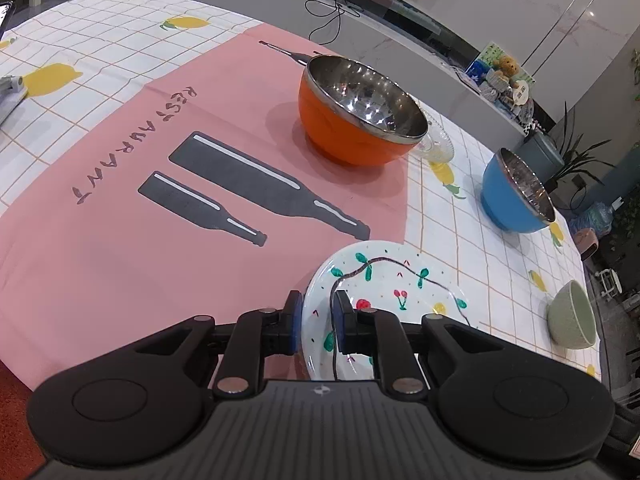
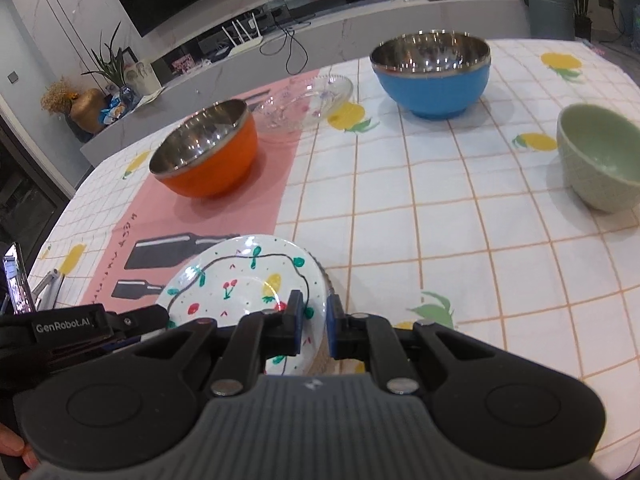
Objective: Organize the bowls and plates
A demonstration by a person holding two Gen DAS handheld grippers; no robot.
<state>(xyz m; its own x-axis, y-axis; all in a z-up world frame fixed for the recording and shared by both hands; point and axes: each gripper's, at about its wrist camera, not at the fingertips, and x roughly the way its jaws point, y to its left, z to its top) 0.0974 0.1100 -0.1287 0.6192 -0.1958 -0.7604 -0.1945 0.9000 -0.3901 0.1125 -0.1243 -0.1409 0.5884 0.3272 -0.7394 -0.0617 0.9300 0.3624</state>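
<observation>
Five vessels stand on the bench [image 2: 440,240], which carries a white grid cloth printed with lemons: one white round plate painted with cherries and green leaves [image 2: 240,280], one clear glass dish [image 2: 308,98], one orange bowl with a steel lining [image 2: 208,152], one blue bowl with a steel lining [image 2: 434,76], and one pale green ceramic bowl [image 2: 600,156]. A single pink placemat printed with dark bottles [image 1: 140,200] lies on the cloth.

Taking the painted plate as landmark: it sits at the near edge of the bench, half on the placemat's corner. The orange bowl stands beyond it on the placemat, the glass dish just behind that bowl. The blue bowl is far beyond and to the right; the green bowl is well apart to the right. Bare cloth lies between the plate and both of these.

The left tongs [image 1: 316,320] pinch the plate's left rim, one pad outside and one inside. The right tongs [image 2: 314,320] straddle the plate's right rim, pads slightly spread, not visibly pressing it.
</observation>
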